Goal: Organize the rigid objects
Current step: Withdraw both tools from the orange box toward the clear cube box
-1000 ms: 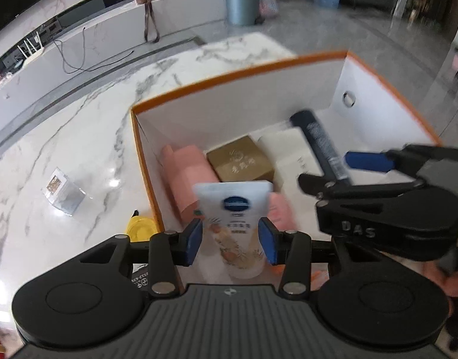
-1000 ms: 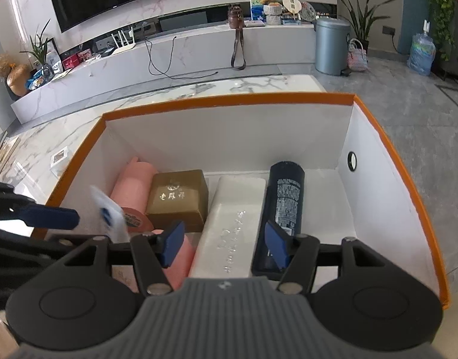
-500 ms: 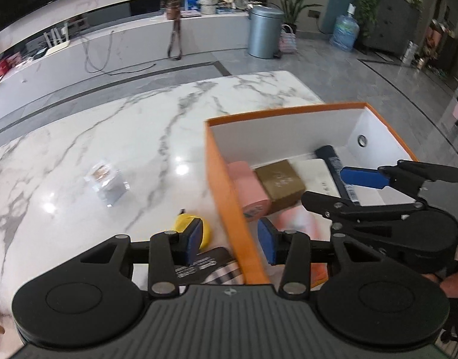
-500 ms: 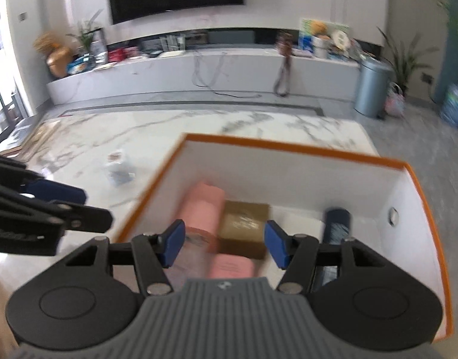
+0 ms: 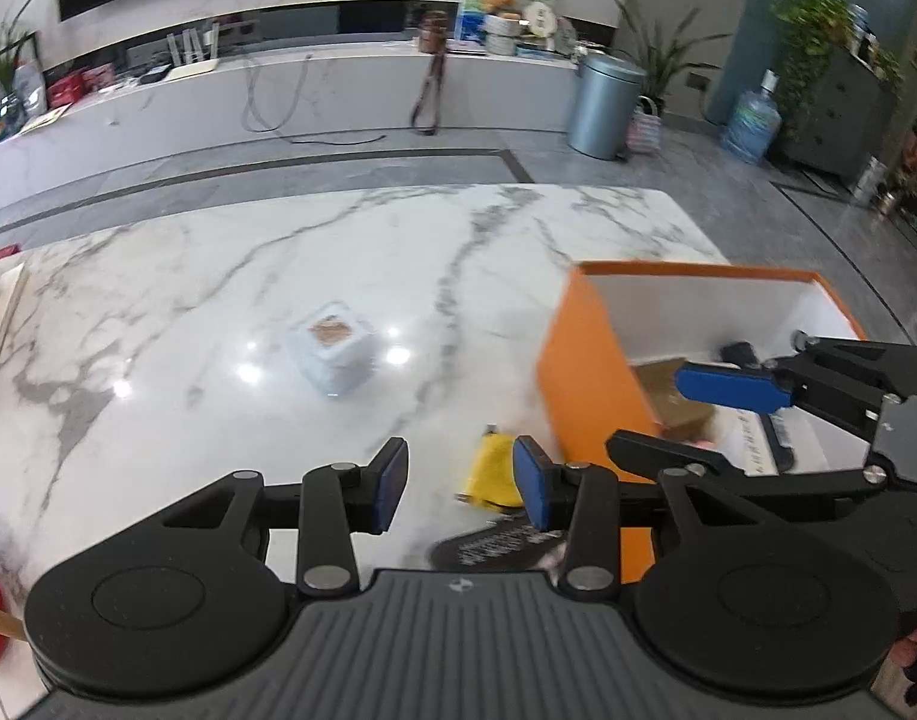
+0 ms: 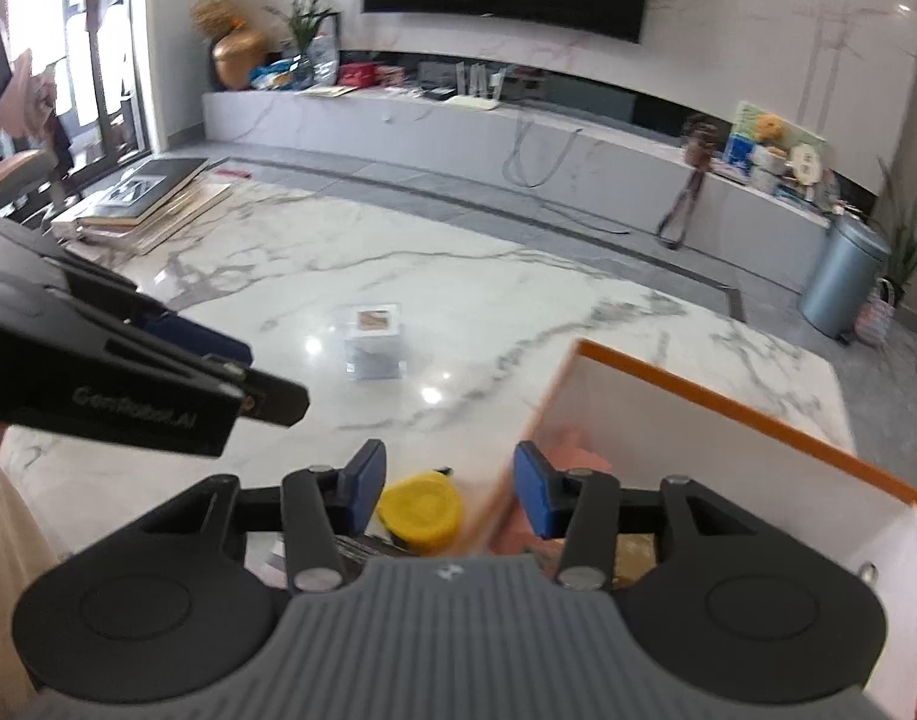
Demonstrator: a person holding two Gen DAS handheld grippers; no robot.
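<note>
Both pairs of blue-padded fingers stand wide apart with nothing between them: the left gripper [image 5: 461,492] hangs over the marble table [image 5: 218,276], and the right gripper [image 6: 449,495] hovers beside it, close to the orange box [image 6: 758,414]. From the left wrist view you get the right gripper [image 5: 734,390] reaching in over the box's near wall, one blue pad plainly seen, the other jaw dark beneath it. The right wrist view gives the mirror of that, the left gripper [image 6: 218,360] poking in from the left edge.

Inside the box [image 5: 584,372] the left view offers a brown carton [image 5: 680,402] and a dark cylinder [image 5: 740,354] lying flat on the floor, its long axis running away toward the back wall; most of it is hidden behind the right gripper. The right view shows only pink shapes [image 6: 578,444] in there, smeared by motion blur.

Outside, on the table just beside the box's left wall, sits the yellow round object [image 6: 422,507]; the left view catches it [image 5: 494,471] too, half cut off by a finger. A dark printed thing [image 5: 500,549] lies under the left gripper, too blurred to name. Further out, well apart, stands a small clear cube [image 5: 335,354], also visible from the right [image 6: 374,342].
</note>
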